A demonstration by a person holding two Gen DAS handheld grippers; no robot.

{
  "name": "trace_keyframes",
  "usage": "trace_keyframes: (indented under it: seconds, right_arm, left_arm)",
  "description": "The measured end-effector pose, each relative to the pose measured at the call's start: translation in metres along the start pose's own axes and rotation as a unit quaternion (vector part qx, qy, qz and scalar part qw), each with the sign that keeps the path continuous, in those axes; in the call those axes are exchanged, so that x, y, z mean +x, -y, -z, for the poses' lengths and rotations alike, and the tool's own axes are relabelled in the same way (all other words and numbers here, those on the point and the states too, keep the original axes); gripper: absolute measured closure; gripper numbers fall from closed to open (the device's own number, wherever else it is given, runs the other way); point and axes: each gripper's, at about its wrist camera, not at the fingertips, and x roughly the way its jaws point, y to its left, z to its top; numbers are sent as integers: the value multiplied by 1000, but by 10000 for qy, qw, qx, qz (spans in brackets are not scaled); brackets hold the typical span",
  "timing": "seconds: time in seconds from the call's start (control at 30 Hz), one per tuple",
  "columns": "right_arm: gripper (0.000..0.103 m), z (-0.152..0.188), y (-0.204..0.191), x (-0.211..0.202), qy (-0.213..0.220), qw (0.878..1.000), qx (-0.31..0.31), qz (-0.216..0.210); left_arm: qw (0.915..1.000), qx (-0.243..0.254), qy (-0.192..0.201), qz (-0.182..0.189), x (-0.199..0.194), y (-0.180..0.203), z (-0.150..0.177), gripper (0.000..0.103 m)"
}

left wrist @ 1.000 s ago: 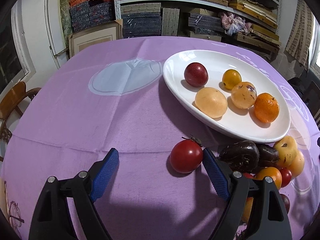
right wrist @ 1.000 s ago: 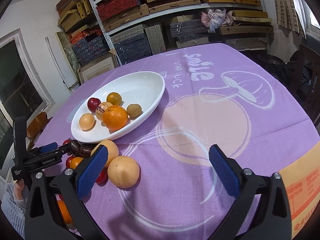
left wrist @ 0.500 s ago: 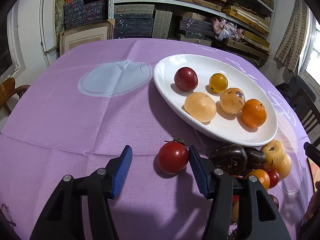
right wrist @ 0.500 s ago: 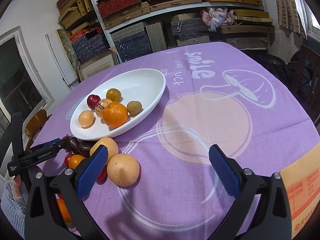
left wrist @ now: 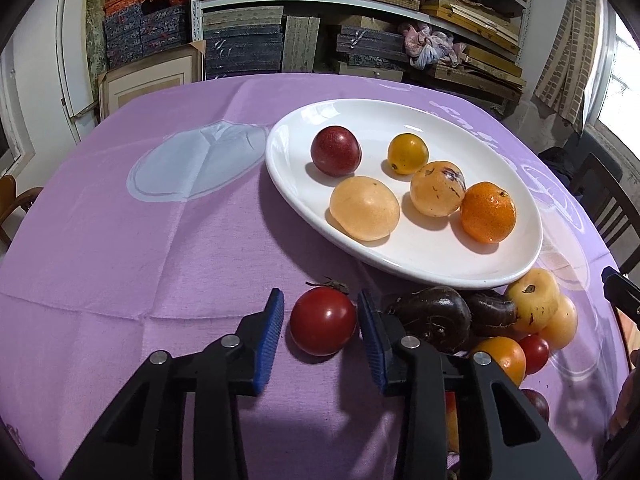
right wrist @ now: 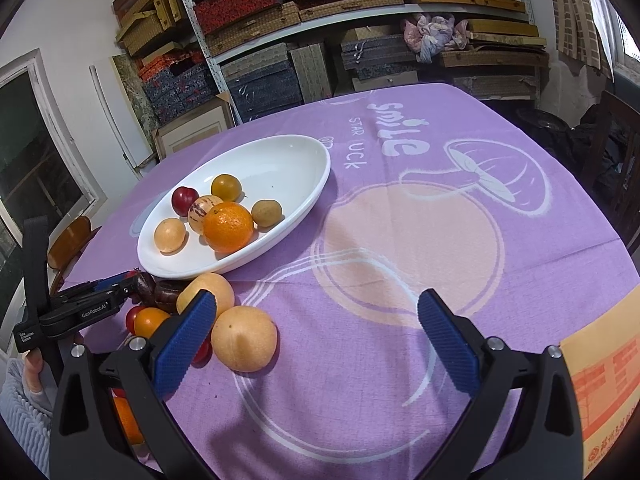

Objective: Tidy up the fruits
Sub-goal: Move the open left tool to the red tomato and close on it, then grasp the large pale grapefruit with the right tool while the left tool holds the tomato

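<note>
Narrowing from wide apart, the left gripper (left wrist: 320,322) was closing around the round red tomato (left wrist: 323,321) on the purple cloth (left wrist: 160,220), pads not yet pressing; squeeze gently, lift clear of the white oval plate's (left wrist: 280,168) rim. From the right wrist, the right gripper (right wrist: 316,334) hung open and empty beside a pale round fruit (right wrist: 244,338), bare cloth beyond.

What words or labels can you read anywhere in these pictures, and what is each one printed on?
"smile" in large white letters: on the purple tablecloth.
"STAR UCK", smaller, beside it on the same cloth; a fold may hide a letter.
"GenRobot.AI": on the side of the left gripper.
Small white print on the left gripper's handle end: too small to read.
Orange characters on the cardboard box at the right edge: too distorted to read.
</note>
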Motion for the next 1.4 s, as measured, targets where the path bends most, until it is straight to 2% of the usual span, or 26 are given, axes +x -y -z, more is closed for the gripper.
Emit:
trace_keyframes:
  seconds: [0.2,0.37,0.53,0.67,0.7,0.8,0.93,1.27,1.4]
  right_arm:
    - [4,0,0,0,2,10000,4,-3]
    - [4,0,-6,-2,5,9998,-162,-145]
    - [4,6,-37,-10,-81,9940,-1059,-259]
    - [4,12,-56,-13,-67,9854,-1703,-24]
    - [7,14,-56,-8,-148,9851,-1714,11]
    - [33,15,-50,8,-473,9852,-1643,94]
    - [34,18,-47,18,-588,9849,-1621,121]
    - [37,21,-69,31,-670,9765,-2032,264]
    - [53,22,-70,38,-818,9749,-2053,256]
  left_arm:
    - [10000,20,-90,-34,3,1,2,71]
    - [9990,179,-28,-396,-8,1,12,72]
    - [9980,100,-13,-618,-29,-13,35,72]
    - [9984,-114,30,-557,-41,-25,46,72]
    - [9984,-147,28,-539,-42,-26,47,72]
    - [9987,-192,-50,-466,-40,-29,48,72]
    - [9988,-223,-52,-430,-40,-31,48,72]
    - [9988,-202,-77,-433,-40,-30,50,72]
    - [9988,-186,-83,-449,-39,-28,51,72]
